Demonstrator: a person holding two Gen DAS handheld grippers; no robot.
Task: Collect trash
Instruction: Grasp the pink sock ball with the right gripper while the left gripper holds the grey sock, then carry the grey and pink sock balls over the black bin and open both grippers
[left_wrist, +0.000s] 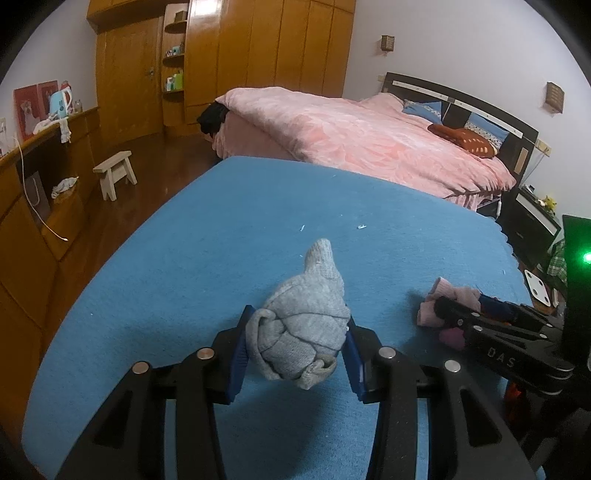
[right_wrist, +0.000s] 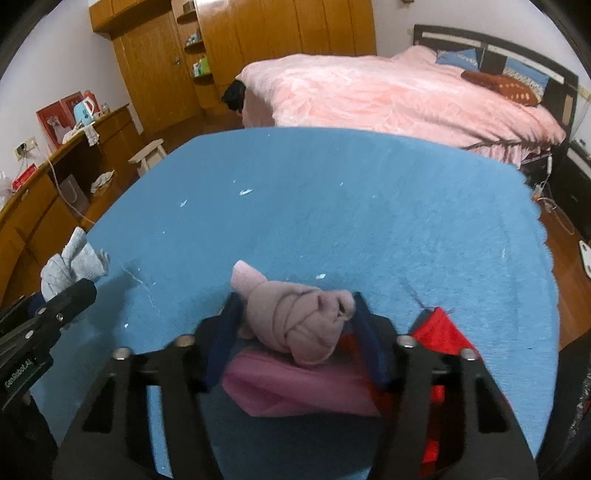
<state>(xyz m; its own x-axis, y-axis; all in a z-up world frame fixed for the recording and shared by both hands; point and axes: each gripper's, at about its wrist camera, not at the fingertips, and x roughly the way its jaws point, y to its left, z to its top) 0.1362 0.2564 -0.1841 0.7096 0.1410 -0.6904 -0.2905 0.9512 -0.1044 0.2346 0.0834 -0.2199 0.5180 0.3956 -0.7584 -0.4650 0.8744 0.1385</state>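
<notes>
My left gripper is shut on a rolled grey sock and holds it just above the blue cloth-covered table. My right gripper is shut on a rolled pink sock, above a purple cloth item and a red one. The pink sock and right gripper show at the right of the left wrist view. The grey sock shows at the left of the right wrist view. Small white scraps lie on the cloth.
A bed with a pink quilt stands beyond the table. Wooden wardrobes line the back wall. A low wooden cabinet runs along the left, with a small stool on the floor.
</notes>
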